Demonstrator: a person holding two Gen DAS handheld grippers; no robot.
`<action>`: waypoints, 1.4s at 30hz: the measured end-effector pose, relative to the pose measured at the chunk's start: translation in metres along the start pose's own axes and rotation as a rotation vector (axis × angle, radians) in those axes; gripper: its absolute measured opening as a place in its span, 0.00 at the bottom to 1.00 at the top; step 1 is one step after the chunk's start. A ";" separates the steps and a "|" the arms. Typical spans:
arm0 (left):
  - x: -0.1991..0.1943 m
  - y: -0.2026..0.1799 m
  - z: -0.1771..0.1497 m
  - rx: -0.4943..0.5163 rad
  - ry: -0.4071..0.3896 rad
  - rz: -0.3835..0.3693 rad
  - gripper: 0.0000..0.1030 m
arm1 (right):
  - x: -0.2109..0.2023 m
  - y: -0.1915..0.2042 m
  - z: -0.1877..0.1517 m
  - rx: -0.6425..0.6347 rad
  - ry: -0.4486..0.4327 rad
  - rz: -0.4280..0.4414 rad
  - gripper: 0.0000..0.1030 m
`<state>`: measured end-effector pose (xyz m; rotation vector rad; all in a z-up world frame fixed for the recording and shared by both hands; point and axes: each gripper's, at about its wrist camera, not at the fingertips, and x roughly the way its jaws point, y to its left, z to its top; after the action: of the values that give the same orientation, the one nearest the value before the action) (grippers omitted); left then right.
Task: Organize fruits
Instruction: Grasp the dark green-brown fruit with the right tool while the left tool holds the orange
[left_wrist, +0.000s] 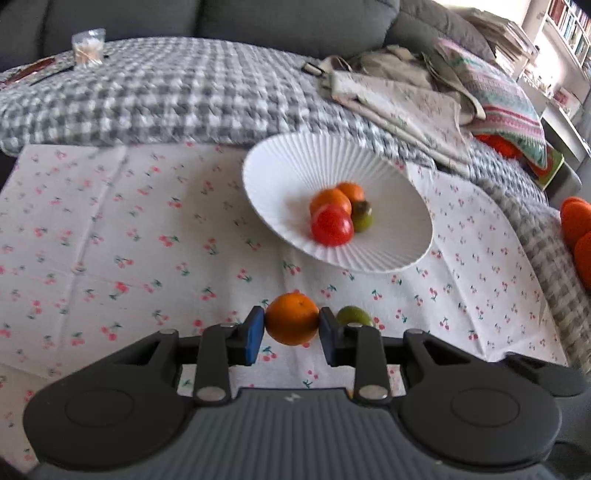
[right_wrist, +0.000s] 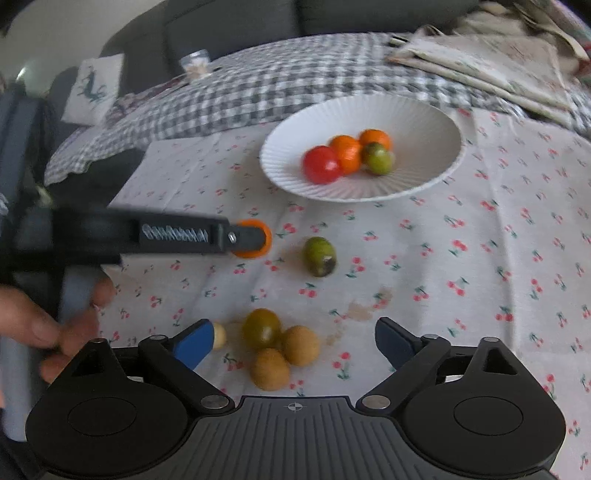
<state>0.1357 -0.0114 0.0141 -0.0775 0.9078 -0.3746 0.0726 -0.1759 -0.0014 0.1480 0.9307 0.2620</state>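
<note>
- My left gripper (left_wrist: 291, 330) has its blue-padded fingers (left_wrist: 254, 336) pressed against both sides of an orange fruit (left_wrist: 291, 323), held clear above the cherry-print cloth (left_wrist: 110, 236) that covers the surface.
- From my right wrist view the same gripper (right_wrist: 255, 238) shows side-on, the orange fruit (right_wrist: 264, 238) peeping out around its tip, my hand (right_wrist: 44, 325) wrapped on the handle.
- My right gripper (right_wrist: 293, 341) has its fingers (right_wrist: 195, 341) spread wide, touching nothing.
- Between and just ahead of those open fingers lies a cluster: a dark green-brown fruit (right_wrist: 261, 328) with two tan round fruits (right_wrist: 300, 345) touching it, one (right_wrist: 269, 369) nearer to me. A small pale one (right_wrist: 218, 335) sits just beside my left-hand finger.
- A lone green oval fruit (right_wrist: 319, 256) rests on the cloth, between the cluster and the plate; in the left view it peeks out behind a finger (left_wrist: 354, 315).
- The white ribbed plate (right_wrist: 424, 122) stands further back, holding a red fruit (right_wrist: 320, 164), two orange ones (right_wrist: 346, 153) and a green one (right_wrist: 377, 158), all bunched and touching.
- Behind the plate a grey checked blanket (left_wrist: 166, 96) lies with folded cloths (left_wrist: 406, 99) on it.
</note>
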 end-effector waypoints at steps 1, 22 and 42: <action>-0.005 0.002 0.001 -0.005 -0.005 -0.001 0.29 | 0.002 0.003 0.000 -0.017 -0.005 0.000 0.89; -0.016 0.008 0.006 -0.024 -0.017 0.013 0.29 | 0.040 0.028 -0.004 -0.207 0.015 -0.054 0.46; -0.017 0.007 0.007 -0.013 -0.025 0.018 0.29 | 0.047 0.035 -0.007 -0.233 -0.011 -0.080 0.58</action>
<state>0.1334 0.0002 0.0292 -0.0859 0.8859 -0.3497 0.0885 -0.1292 -0.0332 -0.1021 0.8866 0.2929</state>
